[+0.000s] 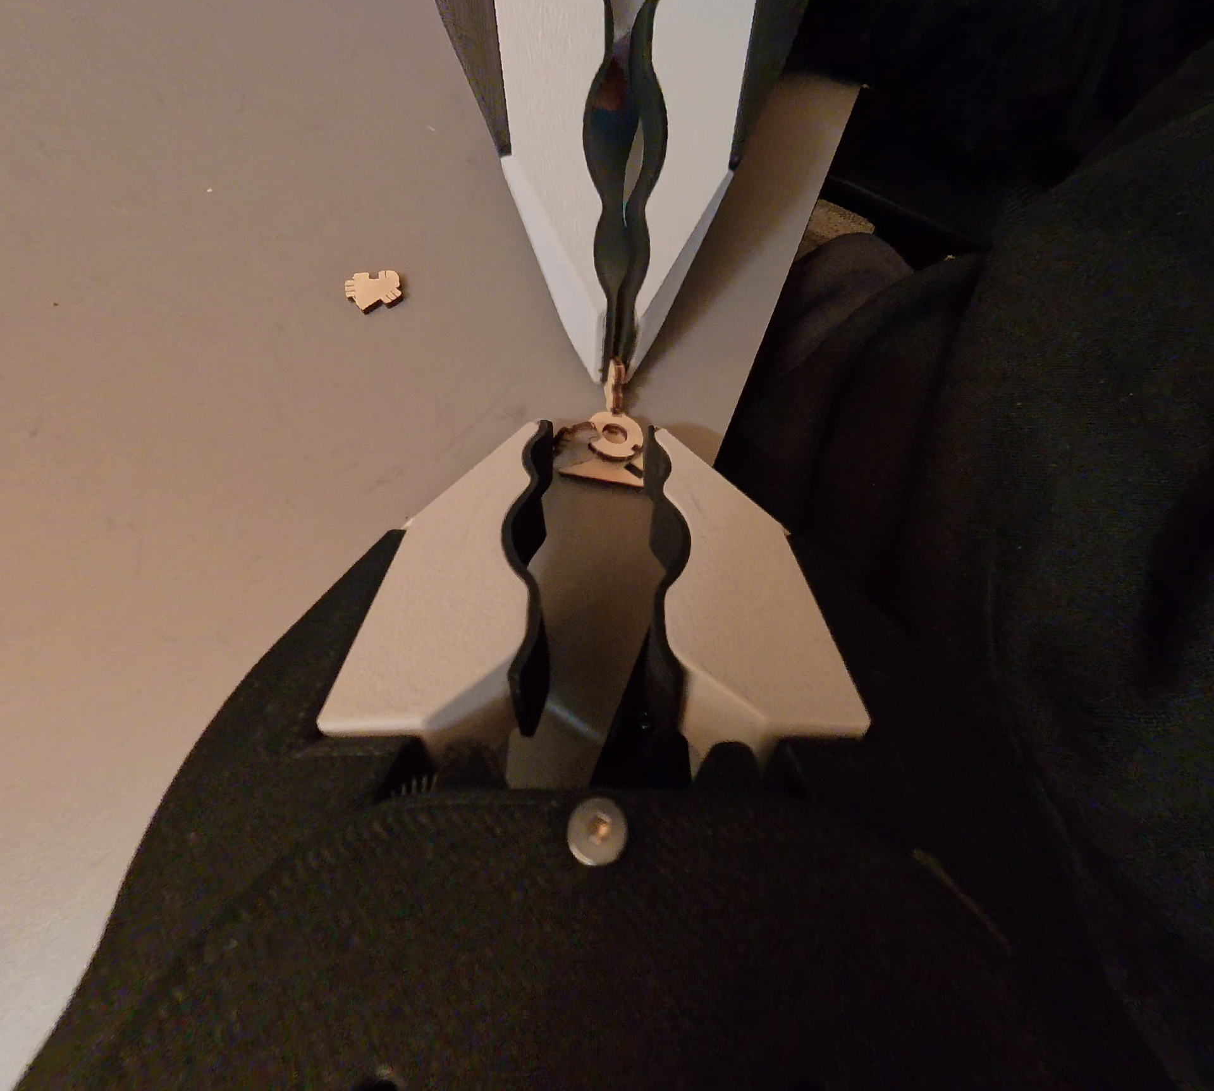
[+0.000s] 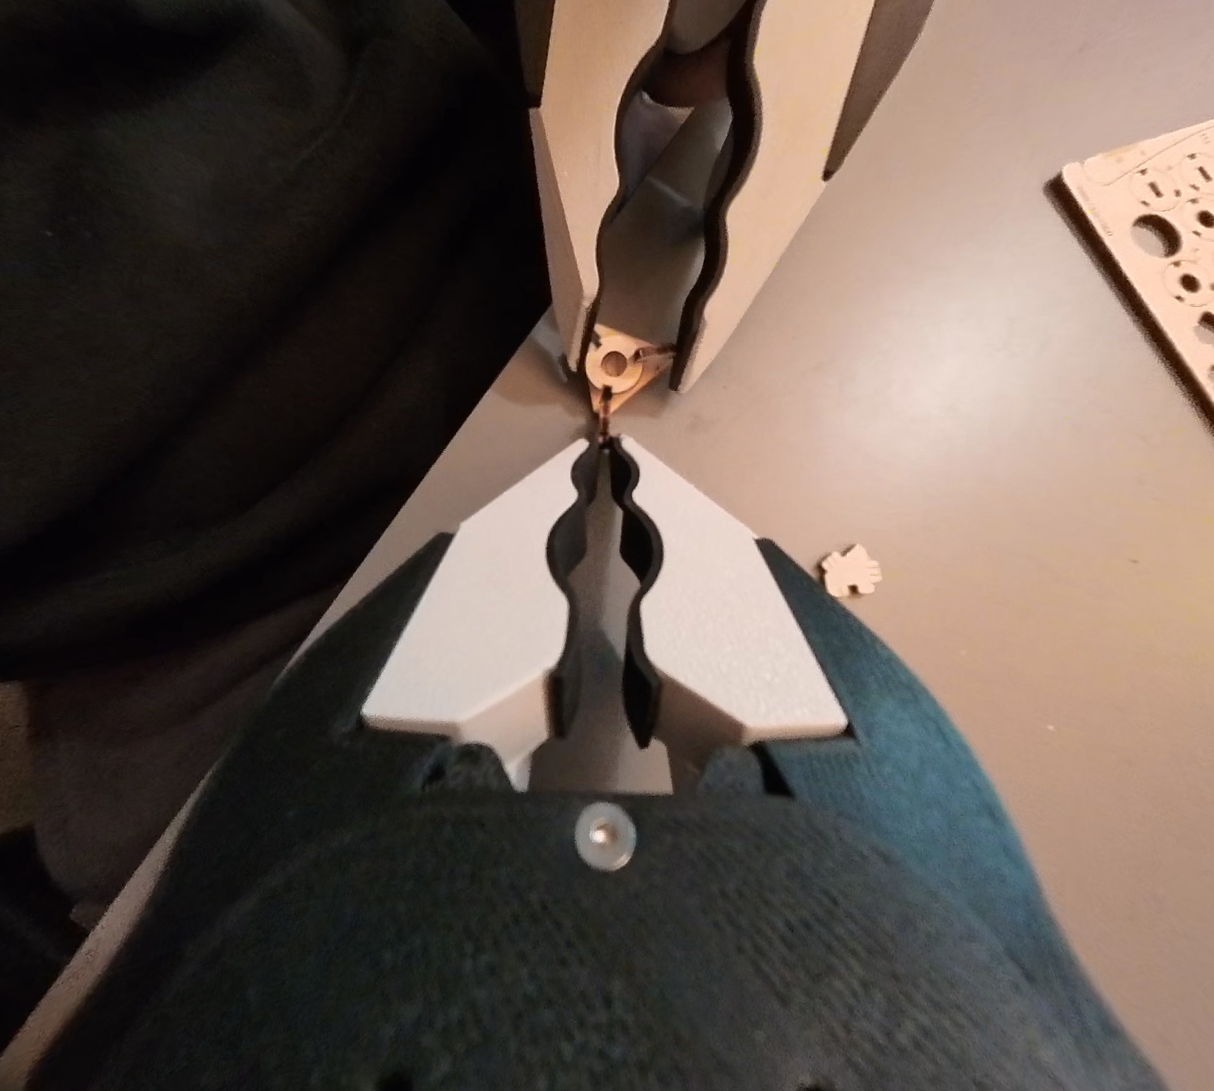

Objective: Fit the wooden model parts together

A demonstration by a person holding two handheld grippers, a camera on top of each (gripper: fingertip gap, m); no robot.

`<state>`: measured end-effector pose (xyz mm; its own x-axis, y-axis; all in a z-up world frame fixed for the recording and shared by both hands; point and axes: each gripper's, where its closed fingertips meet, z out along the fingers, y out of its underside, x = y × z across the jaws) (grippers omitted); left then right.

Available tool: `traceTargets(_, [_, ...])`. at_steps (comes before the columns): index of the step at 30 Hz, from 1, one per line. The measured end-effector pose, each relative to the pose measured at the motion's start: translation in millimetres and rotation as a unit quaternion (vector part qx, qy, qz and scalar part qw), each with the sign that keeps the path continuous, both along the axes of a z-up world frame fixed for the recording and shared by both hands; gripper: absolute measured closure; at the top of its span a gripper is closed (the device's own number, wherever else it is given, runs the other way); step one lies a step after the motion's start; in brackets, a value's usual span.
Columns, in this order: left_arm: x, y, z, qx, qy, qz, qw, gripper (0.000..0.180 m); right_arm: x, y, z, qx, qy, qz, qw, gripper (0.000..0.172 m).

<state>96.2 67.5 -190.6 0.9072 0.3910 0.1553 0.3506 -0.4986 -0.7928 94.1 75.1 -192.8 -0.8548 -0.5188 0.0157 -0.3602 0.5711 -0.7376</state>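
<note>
Grippers meet tip to tip above the edge of a grey table (image 1: 164, 74). At 6 o'clock in the left wrist view, the left gripper (image 1: 601, 448) grasps a small triangular wooden assembly (image 1: 607, 455) topped by a ring with a round hole, its black wavy pads pressing the piece's two sides. From 12 o'clock the right gripper (image 1: 617, 353) reaches down, clenched on a thin wooden strip (image 1: 616, 389) standing edge-on, whose far end touches the ring. At 9 o'clock a loose wooden cut-out (image 1: 374, 290) lies flat on the table, well apart. In the right wrist view a perforated wooden sheet (image 2: 1143, 258) lies at 2 o'clock. Dark cloth (image 1: 1018, 468) fills the space beyond the table edge.
</note>
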Motion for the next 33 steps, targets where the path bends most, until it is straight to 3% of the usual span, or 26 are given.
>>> traceTargets(12, [1.1,-1.3,-0.5,-0.005,-0.003,0.002,1.000,0.152,1.9,-1.6,-0.3,0.008,0.002,-0.005,1.000,0.171])
traceTargets(20, [6.9,-4.9,-3.7,-0.035,0.015,-0.013,0.999,0.139,1.8,-2.8,-1.7,0.012,0.005,-0.007,1.000,0.171])
traceTargets(29, [6.5,-5.2,6.1,-0.041,0.114,-0.042,0.992,0.155,1.2,-2.8,1.1,0.012,0.001,-0.014,1.000,0.171])
traceTargets(33, [7.4,-4.6,3.4,-0.050,0.121,-0.049,0.990,0.159,1.5,-2.6,1.3,0.013,-0.002,-0.015,1.000,0.171])
